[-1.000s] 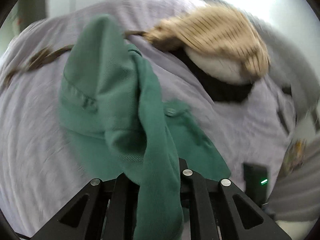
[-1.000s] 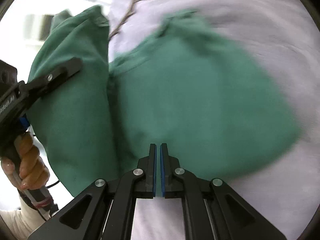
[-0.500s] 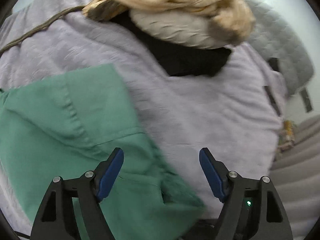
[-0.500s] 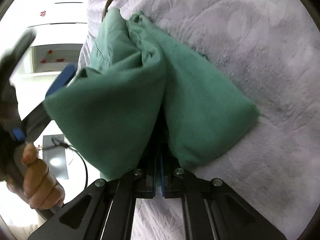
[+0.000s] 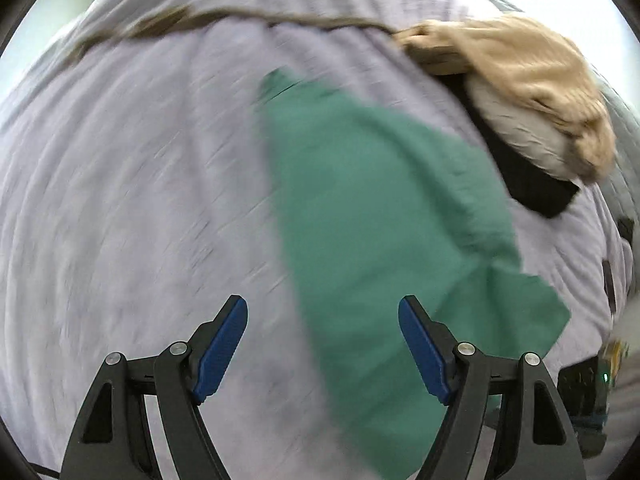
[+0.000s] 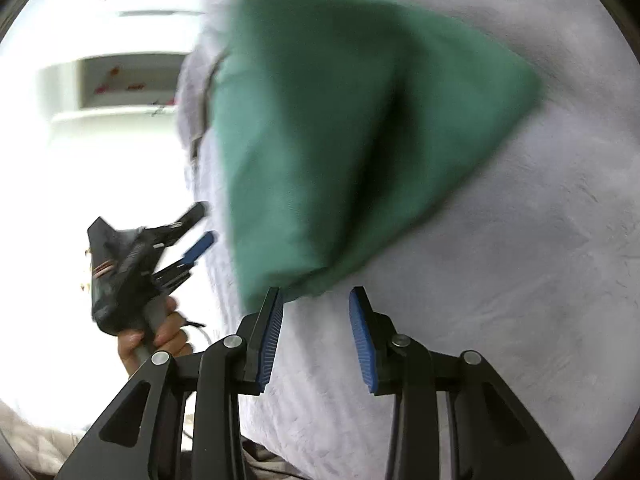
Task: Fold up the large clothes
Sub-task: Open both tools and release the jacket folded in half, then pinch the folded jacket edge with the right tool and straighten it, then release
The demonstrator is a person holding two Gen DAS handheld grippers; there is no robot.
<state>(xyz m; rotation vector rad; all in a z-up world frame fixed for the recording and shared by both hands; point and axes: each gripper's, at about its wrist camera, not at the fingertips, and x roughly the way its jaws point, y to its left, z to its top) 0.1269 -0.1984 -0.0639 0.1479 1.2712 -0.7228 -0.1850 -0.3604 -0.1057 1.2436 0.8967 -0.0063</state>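
Observation:
A green garment (image 5: 384,216) lies folded on the lilac bedspread (image 5: 132,184). It also shows in the right wrist view (image 6: 344,128), bunched with a crease down its middle. My left gripper (image 5: 322,340) is open and empty, with the garment's near edge between and under its fingers. My right gripper (image 6: 316,316) is open and empty just in front of the garment's near corner. The left gripper also shows in the right wrist view (image 6: 180,248), off the bed's left side, held in a hand.
A pile of tan, cream and black clothes (image 5: 528,96) sits at the back right of the bed. A brown cord-like strip (image 5: 224,20) runs along the far edge. A dark device with a green light (image 5: 588,396) is at the lower right. A white shelf (image 6: 120,80) stands beyond the bed.
My right gripper was shut on the green garment and has opened, letting it drop onto the bed. My left gripper, open since half a second ago, has pulled back; both views are blurred by motion.

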